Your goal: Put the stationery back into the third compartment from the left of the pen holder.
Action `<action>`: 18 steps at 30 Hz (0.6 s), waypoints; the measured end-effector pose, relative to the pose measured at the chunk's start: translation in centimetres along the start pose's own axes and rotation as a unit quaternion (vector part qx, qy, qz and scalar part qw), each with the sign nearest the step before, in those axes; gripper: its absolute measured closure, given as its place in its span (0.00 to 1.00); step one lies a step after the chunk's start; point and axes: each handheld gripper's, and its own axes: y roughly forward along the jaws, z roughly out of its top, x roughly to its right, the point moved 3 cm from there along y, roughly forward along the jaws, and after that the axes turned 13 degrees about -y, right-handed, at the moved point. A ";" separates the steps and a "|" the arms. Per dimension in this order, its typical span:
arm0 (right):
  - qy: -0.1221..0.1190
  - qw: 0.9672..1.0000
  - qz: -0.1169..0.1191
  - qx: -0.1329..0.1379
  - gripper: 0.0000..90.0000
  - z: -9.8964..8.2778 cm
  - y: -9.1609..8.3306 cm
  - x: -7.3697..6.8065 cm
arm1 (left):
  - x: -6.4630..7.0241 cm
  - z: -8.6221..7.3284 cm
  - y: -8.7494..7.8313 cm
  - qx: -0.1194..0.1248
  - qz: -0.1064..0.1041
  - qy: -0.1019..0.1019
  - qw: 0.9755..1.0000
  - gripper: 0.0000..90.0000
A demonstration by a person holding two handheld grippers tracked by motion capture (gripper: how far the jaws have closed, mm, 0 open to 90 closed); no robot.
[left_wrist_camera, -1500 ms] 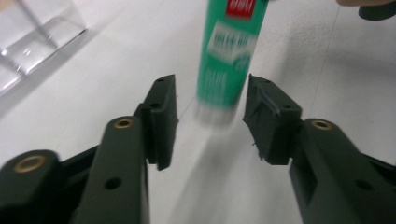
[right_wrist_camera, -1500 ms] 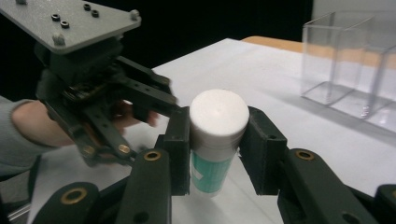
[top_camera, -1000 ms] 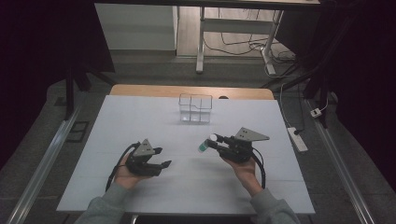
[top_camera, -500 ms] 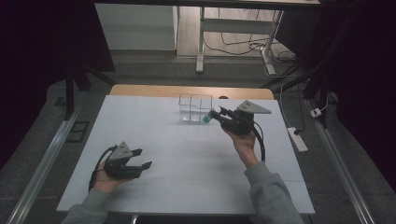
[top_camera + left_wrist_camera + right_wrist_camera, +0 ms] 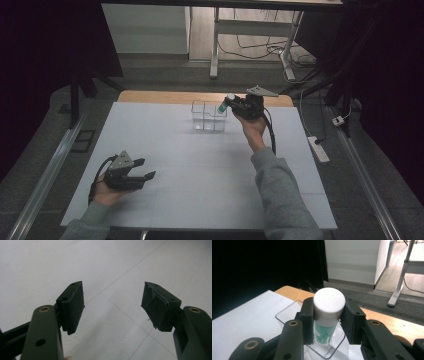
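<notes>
Right hand-held gripper (image 5: 327, 323) clamped on white-capped green bottle (image 5: 327, 312), clear box (image 5: 209, 115) just below it, left hand-held gripper (image 5: 113, 306) jaws apart over white table (image 5: 200, 165)

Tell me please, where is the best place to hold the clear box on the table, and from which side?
Probably by a wall of the clear box, coming from above. It stands upright with its top open and thin straight walls, so one jaw could go inside and one outside. The free left gripper is open; the right gripper holds a bottle over the box.
</notes>
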 end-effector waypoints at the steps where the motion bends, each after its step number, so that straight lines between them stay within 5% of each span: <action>1: -0.001 1.000 -0.002 -0.004 0.71 -0.2 0.3 0.0 | -0.1 0.0 0.0 0.001 0.000 -0.001 1.000 0.38; 9: -0.001 1.000 -0.002 -0.021 0.51 -1.0 0.2 -0.3 | -0.1 -0.2 0.1 -0.004 0.001 -0.003 1.000 0.38; 18: -0.011 1.000 0.020 -0.021 0.49 -2.8 -5.6 -1.5 | -0.1 -0.2 0.1 -0.005 0.000 -0.005 1.000 0.37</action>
